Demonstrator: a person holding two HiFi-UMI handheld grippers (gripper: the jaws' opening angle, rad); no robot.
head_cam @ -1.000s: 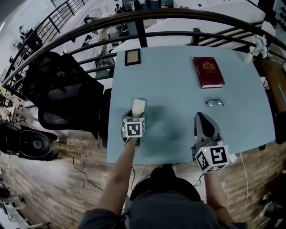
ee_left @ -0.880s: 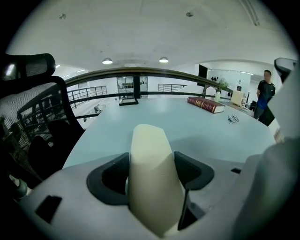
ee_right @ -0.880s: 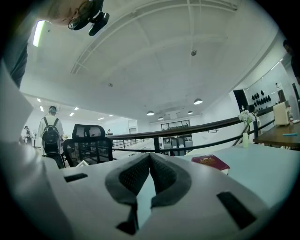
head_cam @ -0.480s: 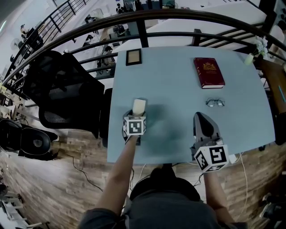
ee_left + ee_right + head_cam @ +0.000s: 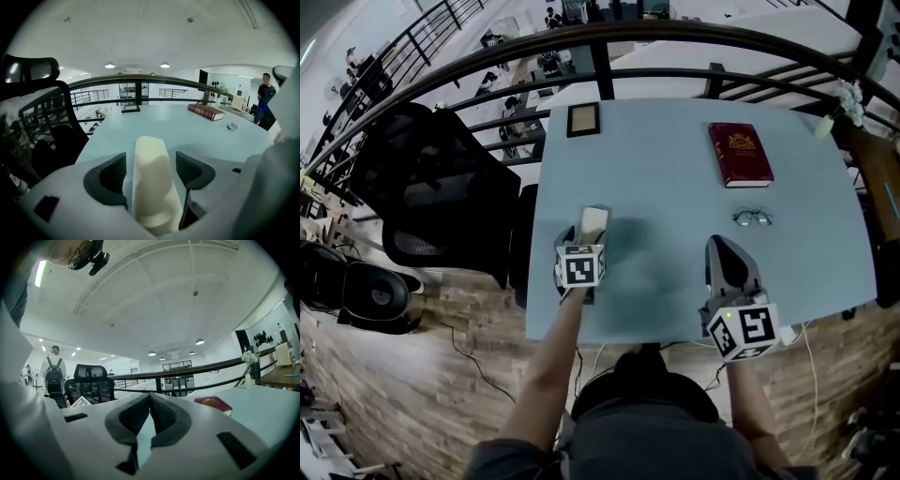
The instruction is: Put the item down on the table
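Observation:
A cream, oblong item (image 5: pixel 593 221) (image 5: pixel 152 183) lies near the left side of the light blue table (image 5: pixel 656 169). My left gripper (image 5: pixel 589 234) (image 5: pixel 151 164) straddles it. Its jaws have just been opening, and a narrow gap shows between each dark pad and the item, so the gripper is open around it. My right gripper (image 5: pixel 724 251) (image 5: pixel 150 397) rests level by the table's front edge on the right. It is shut, pads touching at the tips, with nothing between them.
A dark red book (image 5: pixel 739 153) lies at the far right, with a pair of glasses (image 5: pixel 751 217) just in front of it. A small picture frame (image 5: pixel 582 119) sits at the far left corner. A black office chair (image 5: pixel 431 187) stands left of the table, and a railing runs behind it.
The left gripper has lifted slightly, and its jaws now stand a little wider around the cream item. The right gripper has not moved.

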